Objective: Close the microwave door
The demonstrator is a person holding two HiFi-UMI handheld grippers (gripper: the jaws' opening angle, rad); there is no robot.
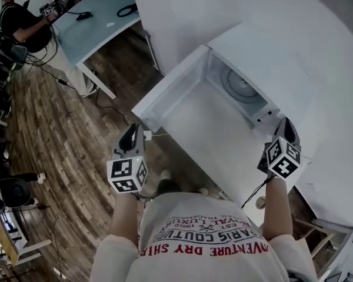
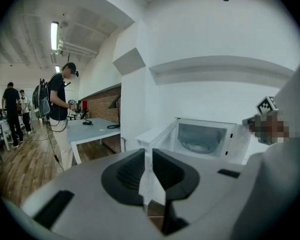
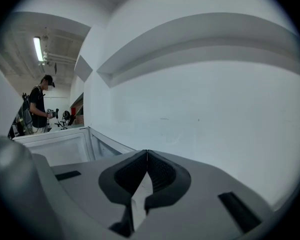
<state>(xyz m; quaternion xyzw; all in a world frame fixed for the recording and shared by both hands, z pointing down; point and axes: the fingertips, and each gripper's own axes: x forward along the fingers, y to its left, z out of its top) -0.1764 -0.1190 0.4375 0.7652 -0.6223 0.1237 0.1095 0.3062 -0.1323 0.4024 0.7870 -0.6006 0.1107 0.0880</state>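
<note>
The white microwave (image 1: 265,51) stands on a white counter with its door (image 1: 165,96) swung wide open to the left. Inside the cavity lies the round turntable (image 1: 242,86). My left gripper (image 1: 131,136) hovers just below the door's outer end, apart from it, jaws closed on nothing. My right gripper (image 1: 286,126) sits by the microwave's front right corner, also empty. In the left gripper view the left gripper (image 2: 148,151) points at the open door (image 2: 160,134) and cavity (image 2: 200,136). In the right gripper view the right gripper (image 3: 147,153) faces a white wall, the door (image 3: 60,146) to its left.
A pale table (image 1: 100,22) with cables stands at the back left, and a person (image 1: 23,22) is beside it. More people (image 2: 12,111) stand farther off on the wooden floor (image 1: 65,140). Chairs (image 1: 12,192) line the left edge. A white shelf (image 3: 200,49) juts from the wall above.
</note>
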